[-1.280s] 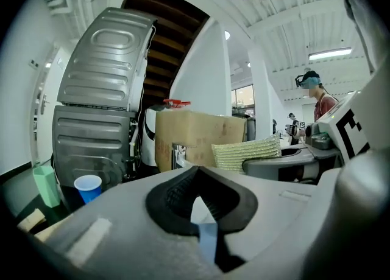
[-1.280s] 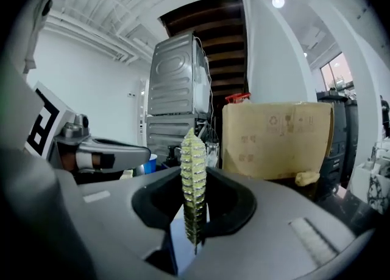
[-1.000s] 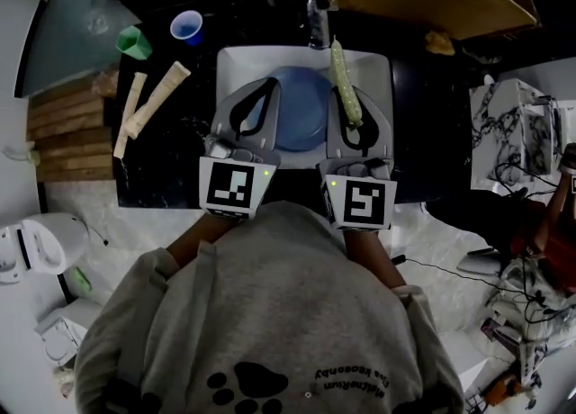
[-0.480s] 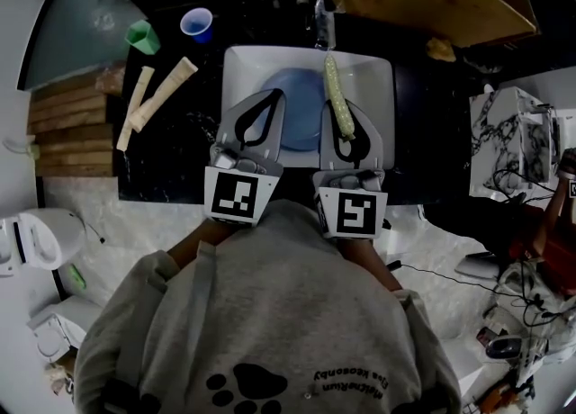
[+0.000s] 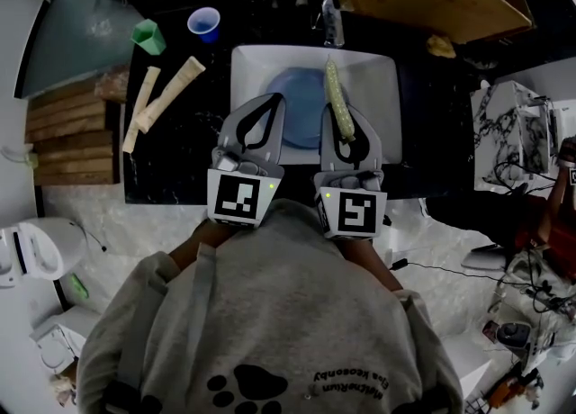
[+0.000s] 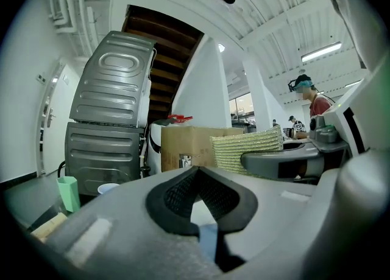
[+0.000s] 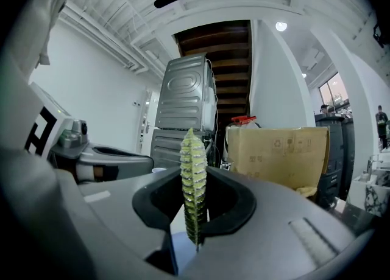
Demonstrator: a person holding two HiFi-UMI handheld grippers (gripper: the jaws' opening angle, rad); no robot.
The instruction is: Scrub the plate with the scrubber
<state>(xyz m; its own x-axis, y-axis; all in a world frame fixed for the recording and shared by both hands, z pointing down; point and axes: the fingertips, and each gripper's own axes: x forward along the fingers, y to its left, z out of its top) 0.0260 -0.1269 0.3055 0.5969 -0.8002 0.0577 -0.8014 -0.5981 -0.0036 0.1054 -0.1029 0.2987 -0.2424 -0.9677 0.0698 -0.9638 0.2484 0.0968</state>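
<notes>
Plate point(image 5: 301, 108) lies in white sink point(image 5: 245, 67), seemingly within dark counter point(image 5: 175, 162).

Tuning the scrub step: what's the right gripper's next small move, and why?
Probably lower the right gripper until the green scrubber meets the blue plate: the scrubber is clamped edge-on, sticking out over the plate's right side, seemingly not touching it yet.
</notes>
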